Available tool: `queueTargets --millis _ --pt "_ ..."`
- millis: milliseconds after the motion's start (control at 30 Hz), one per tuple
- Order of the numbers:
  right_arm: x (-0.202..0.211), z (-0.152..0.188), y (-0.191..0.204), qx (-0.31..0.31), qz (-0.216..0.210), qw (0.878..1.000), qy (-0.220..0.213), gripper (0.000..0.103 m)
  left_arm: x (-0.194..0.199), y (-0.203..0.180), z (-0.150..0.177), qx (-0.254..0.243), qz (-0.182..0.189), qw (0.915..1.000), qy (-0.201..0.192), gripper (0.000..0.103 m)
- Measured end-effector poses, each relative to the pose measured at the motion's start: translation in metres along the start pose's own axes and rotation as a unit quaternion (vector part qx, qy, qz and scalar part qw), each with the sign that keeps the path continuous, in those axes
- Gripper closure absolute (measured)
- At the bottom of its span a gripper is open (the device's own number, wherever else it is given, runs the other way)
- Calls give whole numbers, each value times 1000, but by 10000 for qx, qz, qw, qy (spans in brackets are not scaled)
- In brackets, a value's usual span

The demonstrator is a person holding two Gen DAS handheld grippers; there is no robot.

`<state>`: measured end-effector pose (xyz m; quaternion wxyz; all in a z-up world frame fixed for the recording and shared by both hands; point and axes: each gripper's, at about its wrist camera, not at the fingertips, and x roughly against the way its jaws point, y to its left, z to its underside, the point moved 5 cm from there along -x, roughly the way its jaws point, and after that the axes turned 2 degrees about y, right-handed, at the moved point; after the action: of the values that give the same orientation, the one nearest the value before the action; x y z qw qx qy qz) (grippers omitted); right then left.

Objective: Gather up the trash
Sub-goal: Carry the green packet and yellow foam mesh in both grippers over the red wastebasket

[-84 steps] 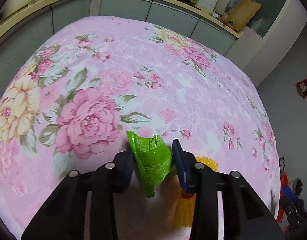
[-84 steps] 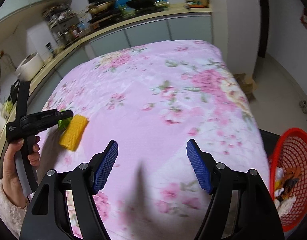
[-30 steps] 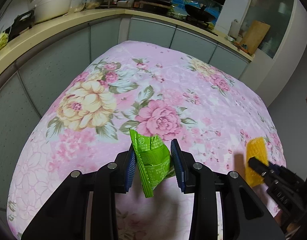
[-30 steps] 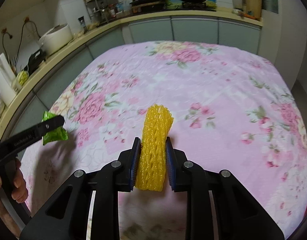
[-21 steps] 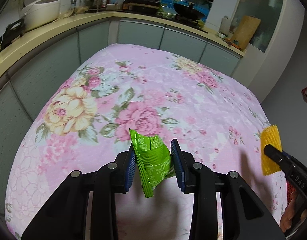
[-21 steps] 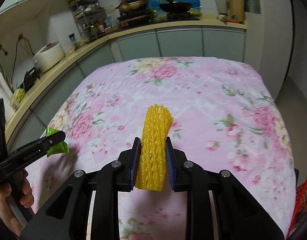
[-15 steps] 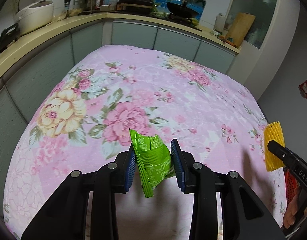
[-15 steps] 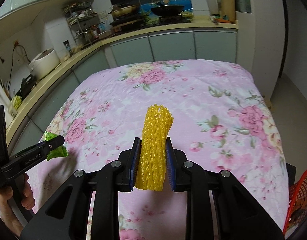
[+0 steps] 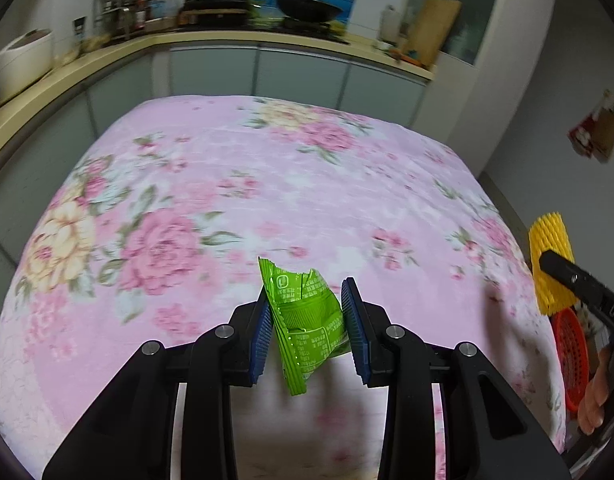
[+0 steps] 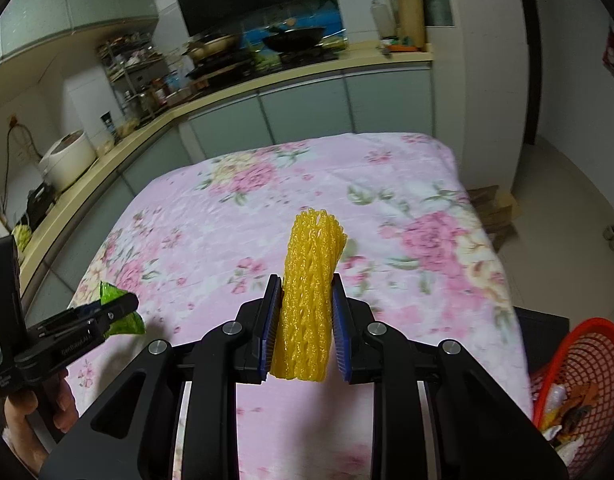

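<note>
My left gripper (image 9: 307, 312) is shut on a crumpled green wrapper (image 9: 303, 320) and holds it above the pink flowered table (image 9: 227, 184). My right gripper (image 10: 307, 308) is shut on a yellow foam fruit net (image 10: 309, 292), held upright above the table's right part. A red mesh basket (image 10: 587, 364) with trash in it stands on the floor past the table's right edge. In the left wrist view the yellow net (image 9: 549, 256) and the basket (image 9: 569, 356) show at the far right. In the right wrist view the green wrapper (image 10: 125, 322) shows at the left.
A kitchen counter (image 9: 107, 46) with a rice cooker (image 10: 67, 164), pans and bottles runs along the far and left sides of the table. Grey cabinets (image 10: 307, 116) stand below it. Tiled floor (image 10: 567, 200) lies to the right, with cardboard (image 10: 495, 212) by the table corner.
Both grippers have risen and pulled back with their loads. The right gripper has shifted toward the table's right edge, and the red basket now shows more fully.
</note>
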<state>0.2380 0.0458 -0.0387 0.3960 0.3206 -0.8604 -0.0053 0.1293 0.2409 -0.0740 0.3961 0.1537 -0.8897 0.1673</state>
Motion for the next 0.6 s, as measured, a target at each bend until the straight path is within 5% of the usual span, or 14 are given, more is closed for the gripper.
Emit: queueTargets --millis 600 --pt "60 21 -100 -685 745 9944 -301 79 -23 -121 13 -1050 781 9909 325 71"
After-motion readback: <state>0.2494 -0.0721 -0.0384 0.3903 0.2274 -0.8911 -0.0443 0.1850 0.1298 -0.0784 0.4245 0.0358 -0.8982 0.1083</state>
